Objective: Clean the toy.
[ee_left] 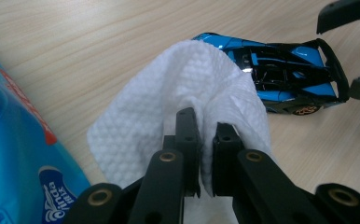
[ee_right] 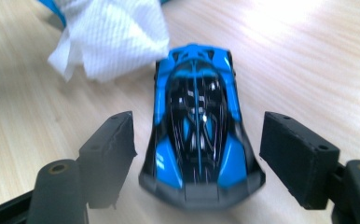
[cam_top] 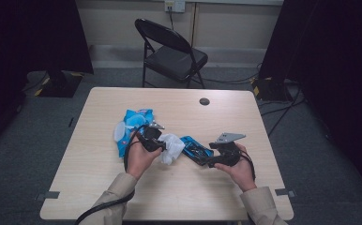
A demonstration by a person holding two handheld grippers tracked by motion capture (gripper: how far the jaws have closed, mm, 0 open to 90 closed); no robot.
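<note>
Black fingers (ee_left: 191,135) of my left gripper (ee_left: 207,133) rise closest to the lens in the left gripper view, pressed nearly together and pinching a fold of white wet wipe (ee_left: 178,93). From my seat the wipe bunches up above the fingertips and hangs just beside the nose of the blue toy race car (ee_left: 280,70), though I cannot tell whether cloth and car actually touch. At the left edge of that view I see the blue wet-wipe pack (ee_left: 15,158) lying on the desk (ee_left: 75,42).

My right gripper (ee_right: 197,154) has its fingers (ee_right: 110,149) spread wide, one on each side of the car's tail, with a gap showing between each pad and the bodywork. In the right gripper view the car sits flat on the wood, its rear toward the lens and its nose pointing at the wipe.

On the high view I find the car near the middle of the desk, between the two grippers, with the pack well to the left of it. My left hand (cam_top: 139,157) and right hand (cam_top: 237,166) each grasp a gripper. A black folding chair (cam_top: 169,51) stands beyond the far edge.
</note>
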